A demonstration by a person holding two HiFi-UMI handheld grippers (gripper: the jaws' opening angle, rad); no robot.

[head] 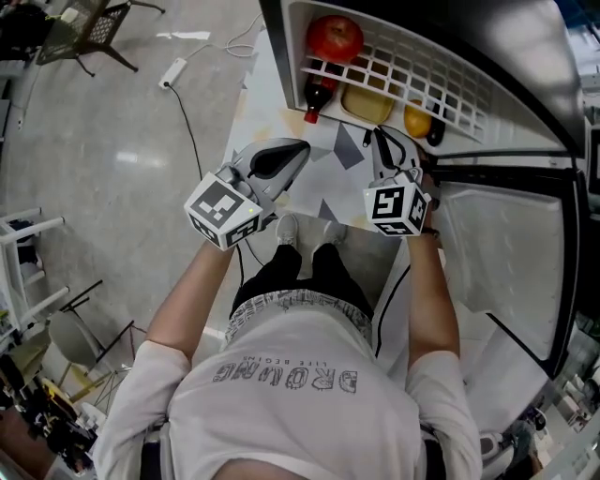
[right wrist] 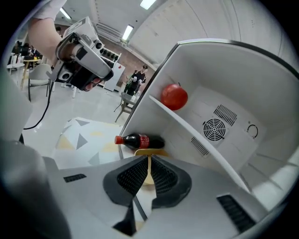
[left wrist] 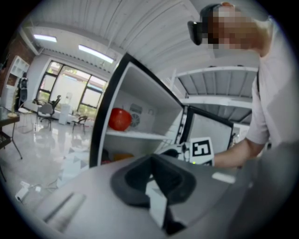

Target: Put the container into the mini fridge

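Note:
The mini fridge [head: 525, 66] stands open on the floor in front of me. A yellow container [head: 367, 104] lies on its bottom level between a cola bottle [head: 317, 97] and a yellow fruit [head: 418, 119]. A red apple [head: 335, 37] rests on the white wire shelf [head: 422, 80]. My right gripper [head: 380, 139] hangs just outside the opening, shut and holding nothing. In the right gripper view the container [right wrist: 150, 152] shows just past the right gripper [right wrist: 149, 159]. My left gripper [head: 302, 148] is also shut and empty, held left of the fridge; in its own view the left gripper [left wrist: 151, 159] points at the fridge [left wrist: 140, 116].
The fridge door [head: 511, 253] swings open at the right. A patterned mat [head: 323, 178] lies under the fridge front, by the person's shoes [head: 288, 229]. A power strip [head: 173, 72] and its cable run over the floor at the left. A chair [head: 89, 28] stands far left.

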